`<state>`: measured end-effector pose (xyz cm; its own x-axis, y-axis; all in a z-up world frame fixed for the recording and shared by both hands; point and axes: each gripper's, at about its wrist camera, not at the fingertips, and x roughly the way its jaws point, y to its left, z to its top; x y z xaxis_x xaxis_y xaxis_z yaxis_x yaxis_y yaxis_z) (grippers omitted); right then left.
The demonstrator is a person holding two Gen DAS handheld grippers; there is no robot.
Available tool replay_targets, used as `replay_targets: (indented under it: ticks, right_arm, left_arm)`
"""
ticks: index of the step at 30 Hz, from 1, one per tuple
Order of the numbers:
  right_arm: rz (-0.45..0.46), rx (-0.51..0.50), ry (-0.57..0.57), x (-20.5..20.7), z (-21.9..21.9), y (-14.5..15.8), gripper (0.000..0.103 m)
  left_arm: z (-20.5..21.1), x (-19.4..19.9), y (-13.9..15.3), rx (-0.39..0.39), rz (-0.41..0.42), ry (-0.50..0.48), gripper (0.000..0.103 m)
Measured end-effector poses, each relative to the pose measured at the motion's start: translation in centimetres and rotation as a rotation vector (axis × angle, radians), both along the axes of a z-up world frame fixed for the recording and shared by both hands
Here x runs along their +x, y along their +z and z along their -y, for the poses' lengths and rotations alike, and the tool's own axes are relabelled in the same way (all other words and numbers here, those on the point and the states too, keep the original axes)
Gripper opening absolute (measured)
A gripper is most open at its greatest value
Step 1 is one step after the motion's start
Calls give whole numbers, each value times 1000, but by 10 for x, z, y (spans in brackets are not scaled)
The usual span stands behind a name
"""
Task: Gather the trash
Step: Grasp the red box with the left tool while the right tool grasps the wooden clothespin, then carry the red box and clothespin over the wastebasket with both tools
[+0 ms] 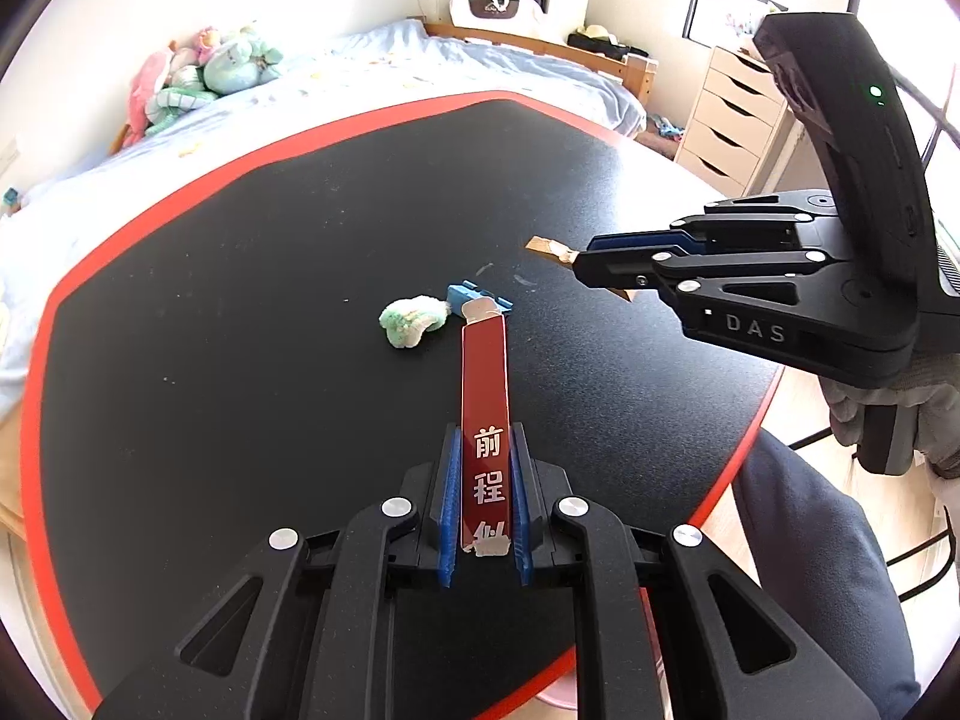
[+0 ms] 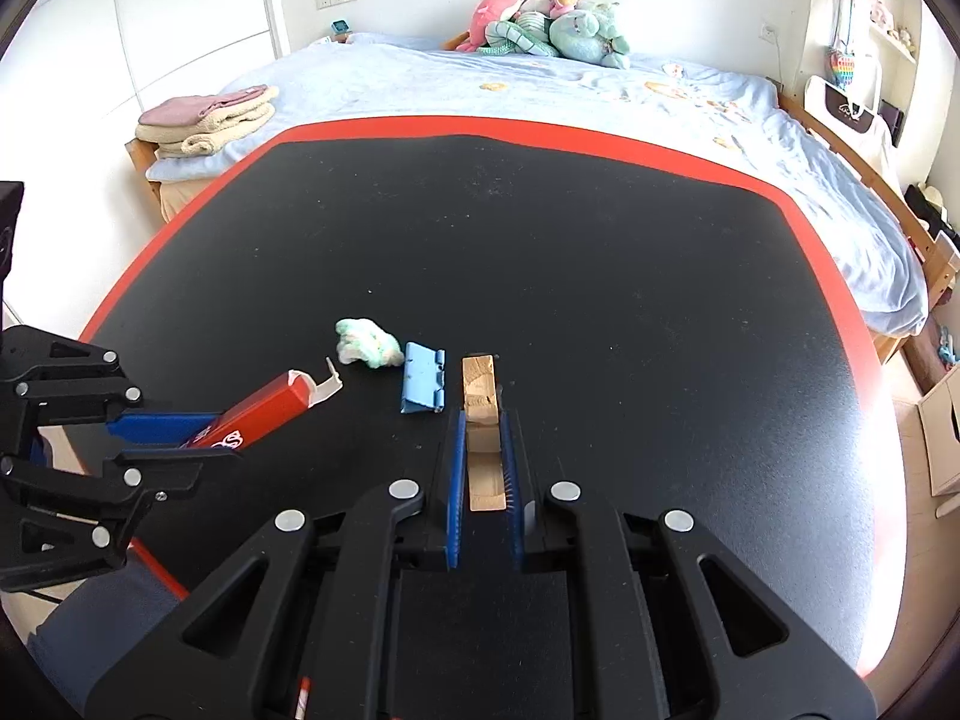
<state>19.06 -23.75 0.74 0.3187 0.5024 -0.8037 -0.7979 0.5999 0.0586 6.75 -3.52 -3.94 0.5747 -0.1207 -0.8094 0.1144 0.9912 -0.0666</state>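
My left gripper (image 1: 485, 435) is shut on a long red carton (image 1: 485, 384) with white characters, which sticks out over the black table (image 1: 300, 240). From the right wrist view the same carton (image 2: 264, 414) shows a torn white end, held by the left gripper (image 2: 198, 438). My right gripper (image 2: 483, 417) is shut on a tan cardboard scrap (image 2: 479, 387). It enters the left wrist view on the right, right gripper (image 1: 579, 261) with the scrap (image 1: 546, 247) poking out. A crumpled green-white tissue (image 2: 366, 343) and a small blue plastic piece (image 2: 423, 387) lie on the table between the grippers.
The table has a red rim (image 2: 540, 126). Behind it is a bed (image 2: 540, 84) with plush toys (image 2: 540, 21) and folded towels (image 2: 204, 120). A chest of drawers (image 1: 732, 120) stands at the right. A gloved hand (image 1: 918, 414) and a dark trouser leg (image 1: 810, 540) are near the table's front edge.
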Motion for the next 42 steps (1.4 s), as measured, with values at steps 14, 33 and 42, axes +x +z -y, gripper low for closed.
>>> replay_targets:
  ticks: [14, 33, 42]
  right_arm:
    - [35, 81, -8, -83, 78, 51, 11]
    - [-80, 46, -24, -169, 122, 3, 11]
    - [-120, 20, -15, -188, 124, -16, 11]
  left_arm:
    - [23, -46, 29, -28, 37, -94, 14]
    - [56, -101, -17, -53, -64, -181, 14]
    - [62, -112, -30, -59, -105, -202, 14]
